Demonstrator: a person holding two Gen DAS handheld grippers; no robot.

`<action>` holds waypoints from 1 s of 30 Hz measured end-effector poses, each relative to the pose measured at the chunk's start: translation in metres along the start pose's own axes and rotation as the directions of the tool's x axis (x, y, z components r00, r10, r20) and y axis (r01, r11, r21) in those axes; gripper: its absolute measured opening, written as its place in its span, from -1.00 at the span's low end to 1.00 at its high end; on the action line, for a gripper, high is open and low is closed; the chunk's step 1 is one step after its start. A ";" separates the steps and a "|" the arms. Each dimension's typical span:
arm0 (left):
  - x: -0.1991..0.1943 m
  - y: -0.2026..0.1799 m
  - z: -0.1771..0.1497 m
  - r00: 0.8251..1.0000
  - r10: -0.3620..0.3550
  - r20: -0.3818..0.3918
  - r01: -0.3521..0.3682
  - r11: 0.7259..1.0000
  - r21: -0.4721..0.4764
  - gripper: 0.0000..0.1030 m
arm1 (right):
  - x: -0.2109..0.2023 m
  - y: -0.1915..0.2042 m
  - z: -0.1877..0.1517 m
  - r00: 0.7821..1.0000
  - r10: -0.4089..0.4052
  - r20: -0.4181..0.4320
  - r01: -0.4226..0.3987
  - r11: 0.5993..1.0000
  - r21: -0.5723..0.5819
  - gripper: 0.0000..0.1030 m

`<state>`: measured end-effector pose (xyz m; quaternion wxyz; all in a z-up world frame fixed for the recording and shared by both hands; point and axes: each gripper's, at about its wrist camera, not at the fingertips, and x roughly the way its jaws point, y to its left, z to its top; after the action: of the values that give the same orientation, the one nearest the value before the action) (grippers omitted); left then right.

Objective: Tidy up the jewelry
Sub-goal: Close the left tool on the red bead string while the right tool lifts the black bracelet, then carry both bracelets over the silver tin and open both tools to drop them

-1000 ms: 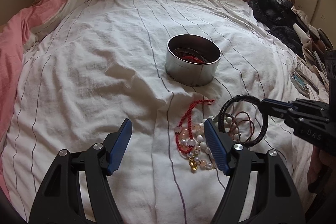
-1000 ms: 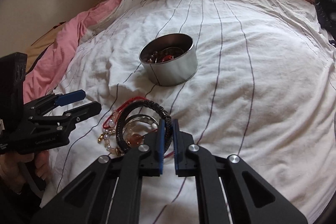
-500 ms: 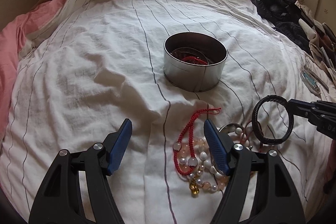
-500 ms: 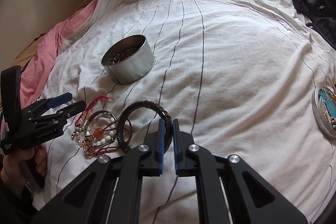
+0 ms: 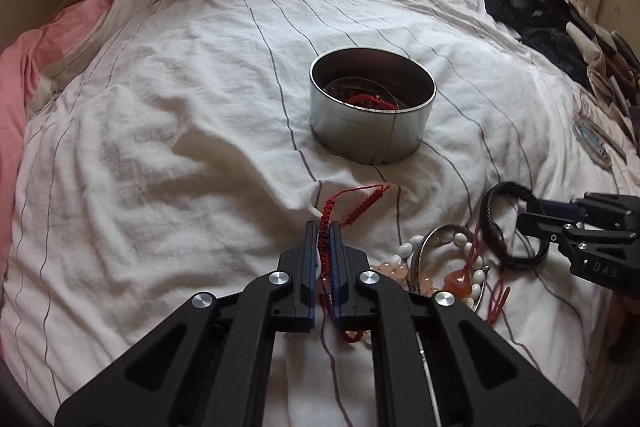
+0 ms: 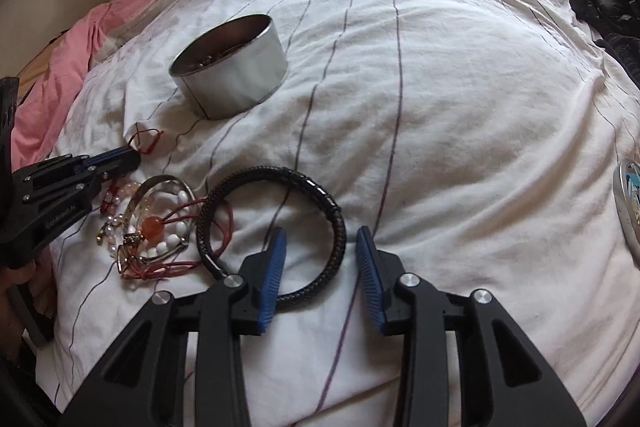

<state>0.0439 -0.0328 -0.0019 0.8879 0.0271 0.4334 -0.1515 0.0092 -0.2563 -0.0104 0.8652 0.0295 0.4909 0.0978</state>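
Gripping one red cord bracelet (image 5: pixel 325 227), left claw (image 5: pixel 322 227), one tin (image 5: pixel 372 111), perhaps four bracelets outside.

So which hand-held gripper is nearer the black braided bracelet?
Right. The right hand-held gripper is open with the black braided bracelet between its fingers; the left hand-held gripper is off to its side, shut on the red cord bracelet.

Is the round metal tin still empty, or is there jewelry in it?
Not empty. The round silver metal tin stands upright and lidless, holding a red cord bracelet and darker pieces.
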 end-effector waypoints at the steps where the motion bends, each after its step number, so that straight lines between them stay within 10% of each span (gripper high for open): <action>1: -0.005 0.003 0.001 1.000 -0.007 0.013 0.007 1.000 -0.014 -0.89 | -0.003 0.002 0.001 1.000 0.028 0.013 -0.028 1.000 0.002 -0.82; 11: 0.015 0.013 -0.005 0.997 -0.035 -0.064 0.031 0.998 -0.063 -0.53 | -0.015 -0.006 0.007 0.998 0.019 0.056 -0.021 0.999 0.034 -0.80; 15: 0.017 0.003 -0.007 0.998 -0.021 -0.063 0.020 1.000 -0.022 -0.36 | -0.001 -0.008 0.003 1.000 0.000 0.005 0.000 0.999 0.038 -0.36; 18: 0.014 -0.001 -0.007 0.998 -0.012 -0.057 0.012 1.000 0.002 -0.92 | 0.004 -0.004 0.001 1.000 0.013 -0.006 -0.013 1.000 0.018 -0.73; 30: -0.028 -0.018 0.013 0.997 0.008 0.081 -0.012 0.999 0.041 -0.93 | -0.035 0.020 0.021 0.984 0.078 0.158 -0.078 0.997 -0.009 -0.83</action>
<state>0.0330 -0.0452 0.0293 0.9048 0.0414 0.3937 -0.1569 0.0071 -0.2428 0.0330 0.8970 0.0550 0.4191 0.1297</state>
